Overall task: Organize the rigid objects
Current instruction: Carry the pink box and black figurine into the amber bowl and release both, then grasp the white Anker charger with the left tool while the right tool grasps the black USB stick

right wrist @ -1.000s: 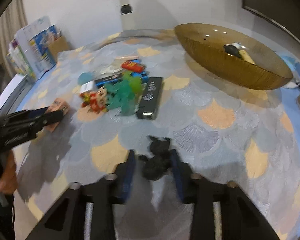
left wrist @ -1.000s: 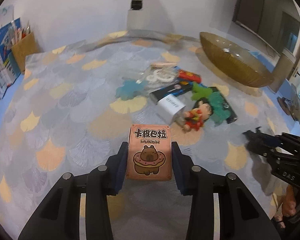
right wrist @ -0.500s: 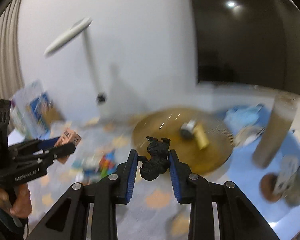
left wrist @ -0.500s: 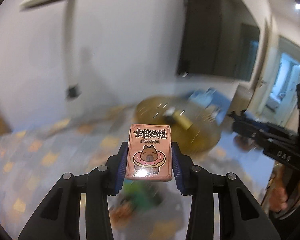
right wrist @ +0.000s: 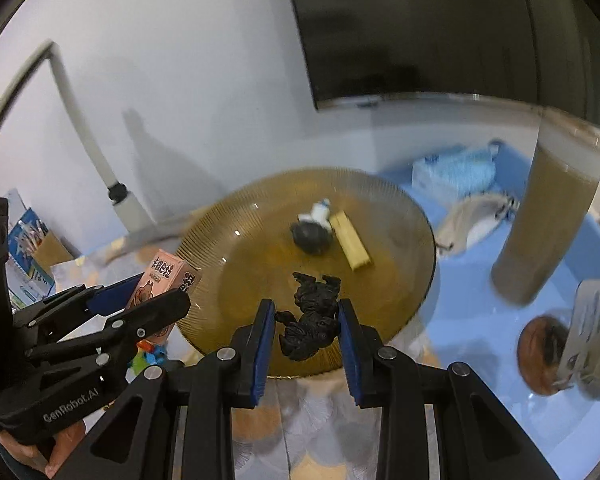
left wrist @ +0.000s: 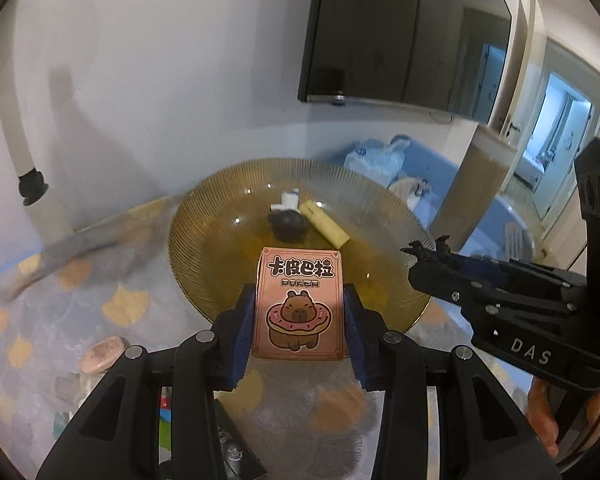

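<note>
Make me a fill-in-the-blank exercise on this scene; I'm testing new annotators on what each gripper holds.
1. The left gripper is shut on a pink ____ box with a capybara on it.
2. The right gripper is shut on a small ____ figurine.
3. Both held things hover over the ribbed amber ____.
4. The long bar lying in it is ____ in colour.

Missing words: poker; black; bowl; yellow
</note>
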`<action>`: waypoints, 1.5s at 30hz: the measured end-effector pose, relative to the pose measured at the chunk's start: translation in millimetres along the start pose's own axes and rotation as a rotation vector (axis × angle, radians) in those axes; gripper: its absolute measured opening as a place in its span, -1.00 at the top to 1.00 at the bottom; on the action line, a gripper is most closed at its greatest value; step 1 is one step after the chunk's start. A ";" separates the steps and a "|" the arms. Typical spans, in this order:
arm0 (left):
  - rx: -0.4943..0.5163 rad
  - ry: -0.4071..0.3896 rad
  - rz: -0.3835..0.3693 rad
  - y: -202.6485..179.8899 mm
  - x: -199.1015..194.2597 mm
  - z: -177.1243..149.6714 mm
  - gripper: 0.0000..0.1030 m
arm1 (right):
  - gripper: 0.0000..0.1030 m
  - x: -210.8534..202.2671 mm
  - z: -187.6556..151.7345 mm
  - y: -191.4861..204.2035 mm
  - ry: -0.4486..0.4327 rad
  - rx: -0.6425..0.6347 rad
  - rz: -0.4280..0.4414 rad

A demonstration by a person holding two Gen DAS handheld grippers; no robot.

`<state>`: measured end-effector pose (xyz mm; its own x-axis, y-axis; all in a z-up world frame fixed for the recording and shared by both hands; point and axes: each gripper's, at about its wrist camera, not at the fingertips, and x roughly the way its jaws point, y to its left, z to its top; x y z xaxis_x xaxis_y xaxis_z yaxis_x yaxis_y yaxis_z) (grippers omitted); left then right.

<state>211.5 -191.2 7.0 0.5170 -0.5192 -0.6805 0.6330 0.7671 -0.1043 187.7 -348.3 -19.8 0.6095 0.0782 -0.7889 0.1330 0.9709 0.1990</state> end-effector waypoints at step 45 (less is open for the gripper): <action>-0.410 0.095 0.271 153.0 -96.7 -190.3 -0.51 | -0.16 50.0 -110.2 70.8 0.175 -0.131 0.211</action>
<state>148.7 48.1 -81.2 0.5650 -0.2584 -0.7836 0.1946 0.9646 -0.1778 141.4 -250.7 -109.2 0.4677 0.3079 -0.8285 -0.0911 0.9492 0.3013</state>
